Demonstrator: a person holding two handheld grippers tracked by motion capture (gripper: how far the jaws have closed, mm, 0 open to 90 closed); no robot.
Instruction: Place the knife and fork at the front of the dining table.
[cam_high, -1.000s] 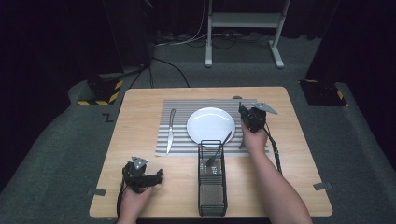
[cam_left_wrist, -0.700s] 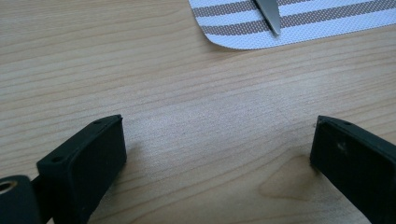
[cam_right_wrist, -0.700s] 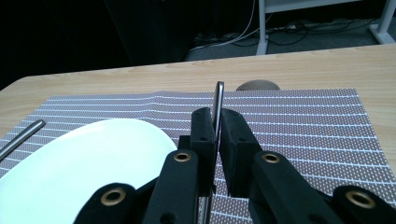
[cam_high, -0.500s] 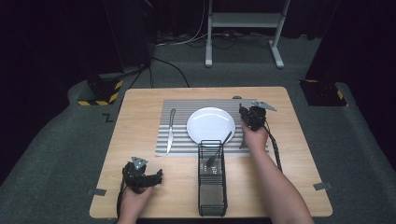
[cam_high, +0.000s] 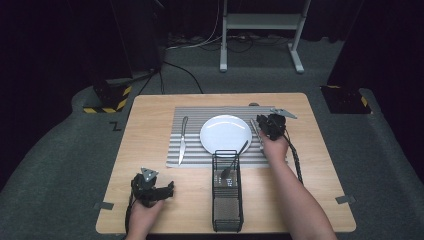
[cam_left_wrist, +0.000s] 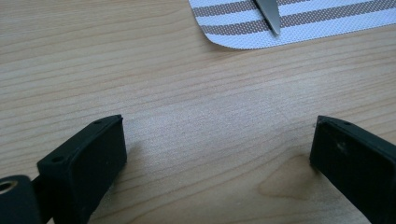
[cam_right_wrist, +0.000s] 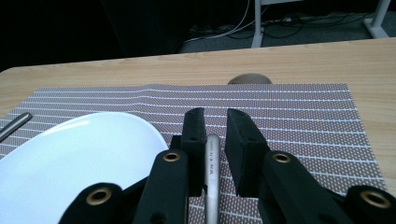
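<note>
Two jaws of the right gripper (cam_right_wrist: 215, 140) are narrowed around a utensil handle (cam_right_wrist: 212, 186) on the mat (cam_right_wrist: 303, 112), right of the plate (cam_right_wrist: 70, 163); whether it is gripped cannot be told, release seemingly next. Lower left, the left gripper (cam_high: 167, 189) is held wide, empty

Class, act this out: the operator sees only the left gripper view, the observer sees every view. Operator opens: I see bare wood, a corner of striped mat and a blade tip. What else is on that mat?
Observer: A white plate sits mid-placemat, with the knife to its left.
Operator: Where is the other gripper?
Observer: The right gripper is right of the plate, its jaws either side of a metal utensil handle lying on the mat.
Operator: Anything near me?
Observer: A black wire caddy with a spoon leaning in it.
</note>
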